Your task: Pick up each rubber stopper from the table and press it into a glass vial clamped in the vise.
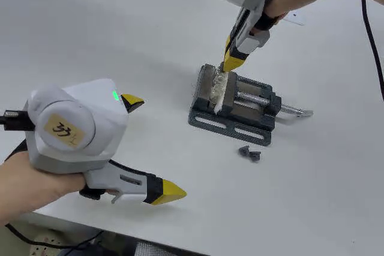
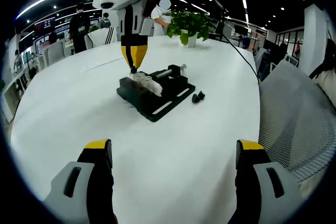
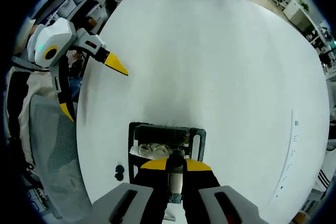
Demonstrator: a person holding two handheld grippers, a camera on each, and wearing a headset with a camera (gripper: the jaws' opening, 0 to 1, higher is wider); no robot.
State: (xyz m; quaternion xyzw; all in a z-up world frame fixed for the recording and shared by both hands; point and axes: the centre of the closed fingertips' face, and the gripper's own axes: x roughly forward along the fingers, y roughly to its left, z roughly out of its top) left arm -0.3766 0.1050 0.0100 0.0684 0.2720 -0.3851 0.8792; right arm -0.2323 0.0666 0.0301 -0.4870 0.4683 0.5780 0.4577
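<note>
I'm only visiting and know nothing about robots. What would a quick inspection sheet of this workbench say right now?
Surface: white table.
Job's things: dark vise clamping glass vials; two spare stoppers lying on the table beside it.
Clutter: a white strip near the far edge.
Grippers: left tongs wide open, away from the vise; right tongs shut on what looks like a dark stopper, right above the vials.
Cables: black cable at the right side.
Surroundings: potted plant, mesh chair, people in the background.
</note>
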